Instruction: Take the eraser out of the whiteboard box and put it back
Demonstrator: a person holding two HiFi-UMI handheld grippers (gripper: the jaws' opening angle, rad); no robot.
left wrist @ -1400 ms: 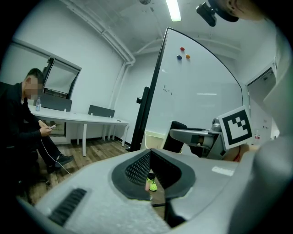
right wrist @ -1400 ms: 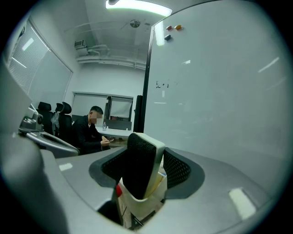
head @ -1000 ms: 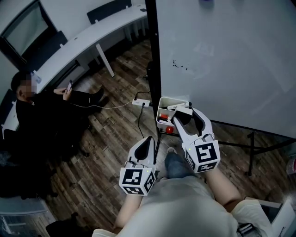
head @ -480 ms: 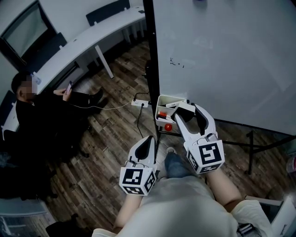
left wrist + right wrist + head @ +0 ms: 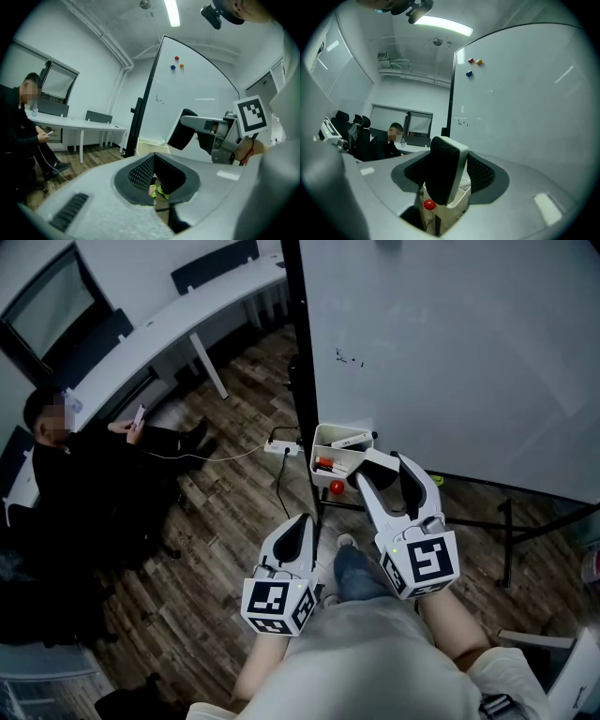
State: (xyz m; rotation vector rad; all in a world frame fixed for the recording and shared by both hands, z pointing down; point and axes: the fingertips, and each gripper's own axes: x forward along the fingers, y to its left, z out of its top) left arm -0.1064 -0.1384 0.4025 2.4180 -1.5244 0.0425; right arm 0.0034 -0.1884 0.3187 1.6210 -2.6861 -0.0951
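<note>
The eraser (image 5: 444,172), black felt with a white back, stands upright between the pads of my right gripper (image 5: 454,157), which is shut on it. In the head view the right gripper (image 5: 386,468) holds the eraser (image 5: 367,478) just right of and nearer than the white whiteboard box (image 5: 327,439). That box hangs at the whiteboard's (image 5: 450,352) lower left corner, with markers inside and a red ball (image 5: 336,487) on its front. The box (image 5: 452,213) lies below the eraser in the right gripper view. My left gripper (image 5: 299,524) hangs lower left, shut and empty, its pads (image 5: 143,171) meeting at the tips.
The whiteboard's black post (image 5: 305,381) runs down to a stand on the wood floor. A power strip (image 5: 285,447) and cable lie left of the box. A seated person (image 5: 75,474) is at the left, beside a long white desk (image 5: 169,324).
My right gripper has drawn the eraser up and back from over the box toward the person's body. The left gripper has hardly moved.
</note>
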